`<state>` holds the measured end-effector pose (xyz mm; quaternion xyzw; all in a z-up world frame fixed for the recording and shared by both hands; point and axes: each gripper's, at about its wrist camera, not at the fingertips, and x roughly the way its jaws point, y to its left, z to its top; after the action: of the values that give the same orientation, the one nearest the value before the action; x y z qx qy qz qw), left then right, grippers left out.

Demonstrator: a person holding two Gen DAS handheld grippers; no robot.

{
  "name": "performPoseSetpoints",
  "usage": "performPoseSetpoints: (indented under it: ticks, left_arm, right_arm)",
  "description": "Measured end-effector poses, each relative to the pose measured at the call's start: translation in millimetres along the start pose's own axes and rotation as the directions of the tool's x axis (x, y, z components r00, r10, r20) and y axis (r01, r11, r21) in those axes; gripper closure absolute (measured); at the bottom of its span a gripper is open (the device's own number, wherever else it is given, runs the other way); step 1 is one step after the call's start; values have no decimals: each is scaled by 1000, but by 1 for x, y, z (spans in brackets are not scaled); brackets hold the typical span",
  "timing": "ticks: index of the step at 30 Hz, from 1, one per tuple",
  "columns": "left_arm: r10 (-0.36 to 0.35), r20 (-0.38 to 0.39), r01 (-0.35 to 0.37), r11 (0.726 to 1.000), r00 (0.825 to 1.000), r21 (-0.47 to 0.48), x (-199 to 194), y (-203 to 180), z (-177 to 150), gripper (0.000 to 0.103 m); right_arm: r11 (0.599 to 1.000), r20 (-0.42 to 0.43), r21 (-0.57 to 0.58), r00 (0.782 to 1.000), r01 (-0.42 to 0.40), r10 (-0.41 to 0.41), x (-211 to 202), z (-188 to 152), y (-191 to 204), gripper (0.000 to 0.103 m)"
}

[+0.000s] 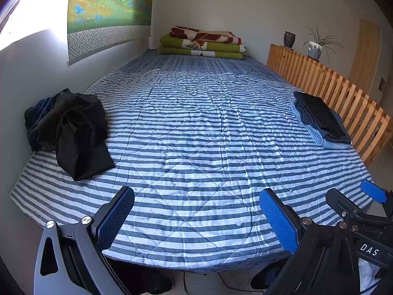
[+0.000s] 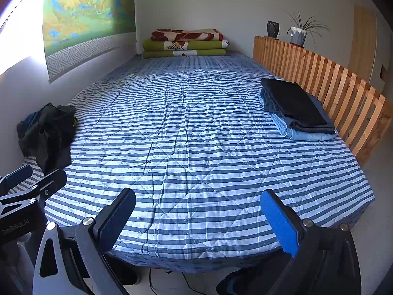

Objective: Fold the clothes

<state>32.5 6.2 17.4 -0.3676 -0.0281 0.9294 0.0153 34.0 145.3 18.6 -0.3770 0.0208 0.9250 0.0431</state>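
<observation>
A crumpled heap of dark clothes (image 1: 68, 130) (image 2: 49, 135) lies on the left side of the striped bed (image 1: 196, 135) (image 2: 196, 135), against the wall. A neat stack of folded clothes (image 1: 319, 120) (image 2: 297, 108), black on top of blue, rests at the right edge by the wooden rail. My left gripper (image 1: 196, 211) hovers open over the near end of the bed, holding nothing. My right gripper (image 2: 197, 211) is open too, just right of the left one, empty. The right gripper also shows in the left wrist view at the lower right (image 1: 356, 204).
Folded green and red blankets (image 1: 203, 43) (image 2: 186, 41) are piled at the far end. A slatted wooden rail (image 1: 331, 86) (image 2: 326, 73) runs along the right side, with a vase (image 1: 289, 39) and a potted plant (image 1: 316, 46) on it. A wall hanging (image 1: 108, 12) is on the left wall.
</observation>
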Motion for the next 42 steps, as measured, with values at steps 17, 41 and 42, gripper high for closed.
performPoseSetpoints:
  ticks: [17, 41, 42]
  left_arm:
    - [-7, 16, 7, 1000, 1000, 11, -10, -5, 1, 0]
    - [7, 0, -7, 1000, 1000, -6, -4, 4, 0, 0]
    - [9, 0, -9, 1000, 1000, -7, -3, 4, 0, 0]
  right_arm:
    - [1000, 9, 7, 1000, 1, -1, -6, 4, -4, 3]
    - [1000, -18, 1, 1000, -20, 20, 1, 2, 4, 3]
    - [1000, -18, 1, 1000, -20, 20, 1, 2, 5, 3]
